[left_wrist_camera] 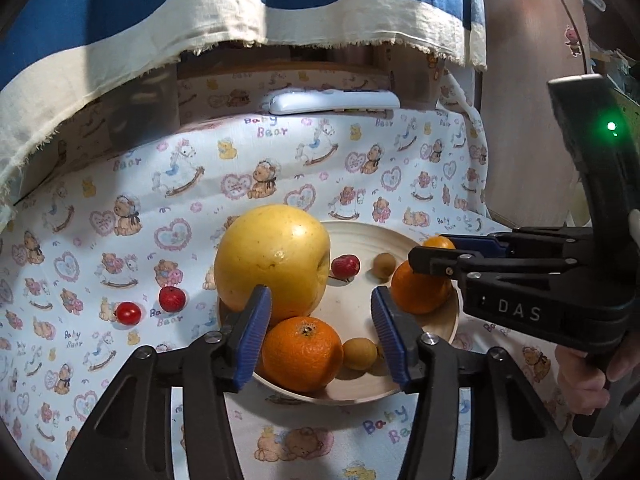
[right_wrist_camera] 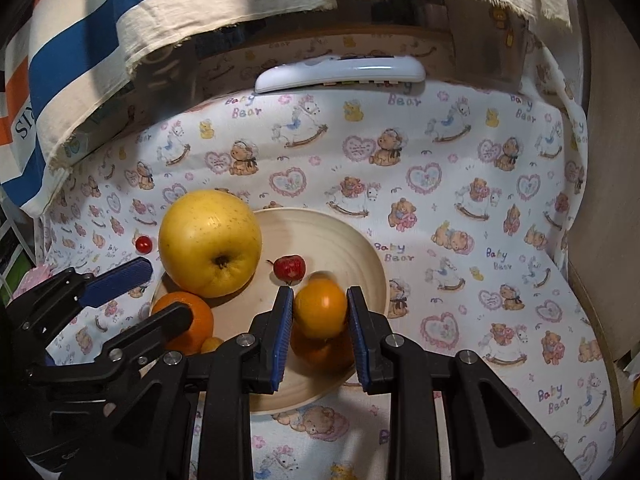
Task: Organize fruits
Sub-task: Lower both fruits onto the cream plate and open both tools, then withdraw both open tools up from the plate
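Note:
A cream plate [left_wrist_camera: 360, 236] [right_wrist_camera: 332, 224] holds a big yellow apple [left_wrist_camera: 272, 260] [right_wrist_camera: 210, 242], an orange [left_wrist_camera: 302, 354] [right_wrist_camera: 188, 320], a second orange [left_wrist_camera: 418, 292] [right_wrist_camera: 320, 354], a small red fruit [left_wrist_camera: 345, 266] [right_wrist_camera: 290, 269] and small brown fruits [left_wrist_camera: 360, 354]. My left gripper [left_wrist_camera: 320, 332] is open above the plate's near edge, around nothing. My right gripper [right_wrist_camera: 320, 322] is shut on a small orange fruit [right_wrist_camera: 320, 308] [left_wrist_camera: 438, 242], held just above the second orange. It shows in the left wrist view [left_wrist_camera: 432, 258] too.
A red fruit [left_wrist_camera: 172, 299] and a cherry tomato [left_wrist_camera: 128, 313] [right_wrist_camera: 143, 244] lie on the bear-print cloth [left_wrist_camera: 280, 168] left of the plate. A white remote [left_wrist_camera: 334, 102] [right_wrist_camera: 340, 72] lies at the back. A striped cloth [left_wrist_camera: 160, 20] hangs behind.

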Demonstrator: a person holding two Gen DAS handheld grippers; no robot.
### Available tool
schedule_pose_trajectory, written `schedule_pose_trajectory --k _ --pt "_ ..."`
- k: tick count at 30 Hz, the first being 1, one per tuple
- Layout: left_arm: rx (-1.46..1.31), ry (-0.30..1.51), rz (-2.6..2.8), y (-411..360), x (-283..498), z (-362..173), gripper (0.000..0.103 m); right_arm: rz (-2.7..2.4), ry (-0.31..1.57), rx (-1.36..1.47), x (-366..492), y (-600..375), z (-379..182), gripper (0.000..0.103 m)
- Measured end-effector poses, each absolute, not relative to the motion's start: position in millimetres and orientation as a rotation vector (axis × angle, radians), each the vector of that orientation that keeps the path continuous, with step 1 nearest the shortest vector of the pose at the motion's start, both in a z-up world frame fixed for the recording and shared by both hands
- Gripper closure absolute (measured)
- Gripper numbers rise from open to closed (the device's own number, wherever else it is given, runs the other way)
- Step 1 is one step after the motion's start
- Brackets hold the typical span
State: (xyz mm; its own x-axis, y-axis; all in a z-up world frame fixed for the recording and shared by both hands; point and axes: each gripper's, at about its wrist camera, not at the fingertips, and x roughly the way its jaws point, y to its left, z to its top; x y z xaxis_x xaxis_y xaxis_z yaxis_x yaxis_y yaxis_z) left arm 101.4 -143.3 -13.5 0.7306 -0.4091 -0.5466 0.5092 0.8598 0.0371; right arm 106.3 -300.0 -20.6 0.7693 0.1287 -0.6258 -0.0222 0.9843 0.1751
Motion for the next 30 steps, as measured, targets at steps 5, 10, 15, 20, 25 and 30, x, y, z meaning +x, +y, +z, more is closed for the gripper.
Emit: schedule_pose_trajectory --k 5,10,15,20,25,30 --pt "0.173 0.534 -0.494 -139 101 -10 0.044 0.071 0.672 0.192 104 -305 -19 0.049" --pt "0.143 0.503 -0.481 -133 100 -5 0.034 0.06 0.654 0.191 102 -306 -17 0.046" --pt "0.122 0.493 -0.47 -127 101 -3 0.028 0.059 0.656 0.191 103 -306 -17 0.046" --pt "0.123 0.497 -0.465 -127 103 -5 0.028 0.069 0.634 0.212 101 -309 -16 0.044" --pt "0.128 0.498 -0.468 -128 102 -6 0.028 0.212 0.551 0.265 98 -325 -10 0.043" --pt "0.135 0.496 -0.466 -129 102 -5 0.028 0.22 0.571 0.312 100 -330 -12 0.043"
